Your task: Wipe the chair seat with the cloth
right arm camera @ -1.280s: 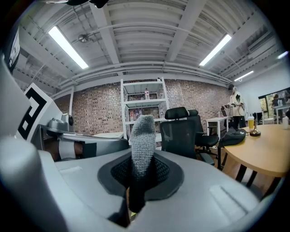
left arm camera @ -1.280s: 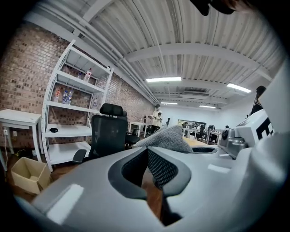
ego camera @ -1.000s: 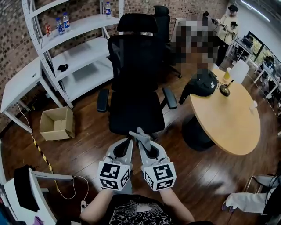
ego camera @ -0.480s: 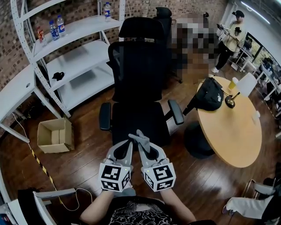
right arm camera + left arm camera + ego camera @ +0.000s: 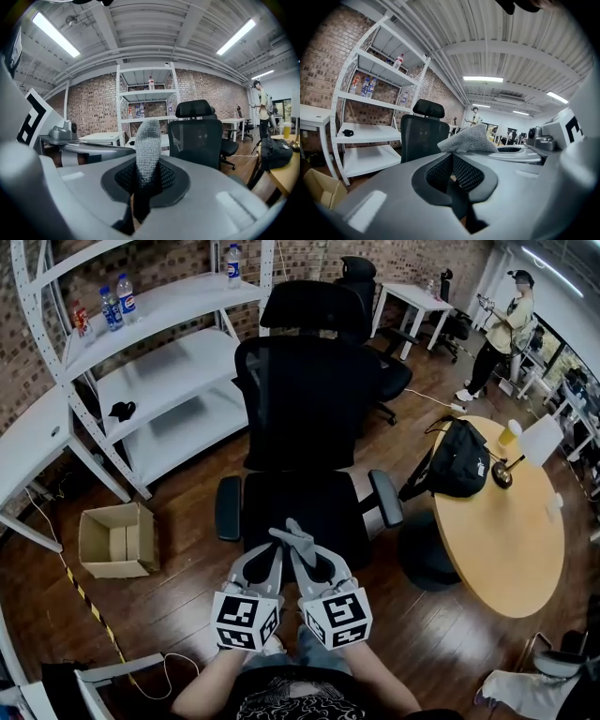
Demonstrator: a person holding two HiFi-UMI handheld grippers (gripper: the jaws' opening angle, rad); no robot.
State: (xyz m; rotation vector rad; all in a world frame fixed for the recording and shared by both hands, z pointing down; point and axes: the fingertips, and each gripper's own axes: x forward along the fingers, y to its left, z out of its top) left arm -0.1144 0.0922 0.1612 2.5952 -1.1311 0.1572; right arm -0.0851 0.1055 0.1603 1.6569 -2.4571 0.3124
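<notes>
floor: chair, cardboard box | round table: black bag, cup | shelf: bottles

Brick wall, white shelving, round table, wood floor

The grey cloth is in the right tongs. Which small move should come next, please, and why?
Probably move the right tongs forward and down to the chair seat. They are shut on the grey cloth, but the cloth appears to be held in the air near the seat's front edge, not pressed on it.
</notes>
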